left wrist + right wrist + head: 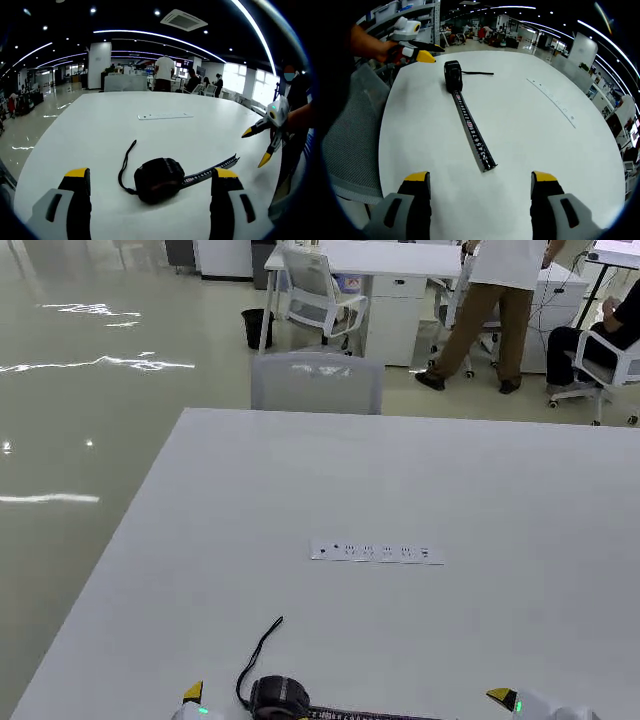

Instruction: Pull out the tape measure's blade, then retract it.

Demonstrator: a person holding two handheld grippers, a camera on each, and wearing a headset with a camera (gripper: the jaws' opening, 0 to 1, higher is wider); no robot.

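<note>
On the white table (400, 480) lies one tape measure (159, 179), its one blade (472, 131) drawn out flat and its one black strap (125, 165) curling off the case. One socket strip (377, 553) sits mid-table, well apart, with bare surface all round. Case and blade lie near the table's near edge. Of the two grippers, the left gripper (151, 173) stands wide, the case just ahead between its jaws, ungripped. The right gripper (480, 176) also gapes wide, holding nothing, the blade's hook end just ahead.
</note>
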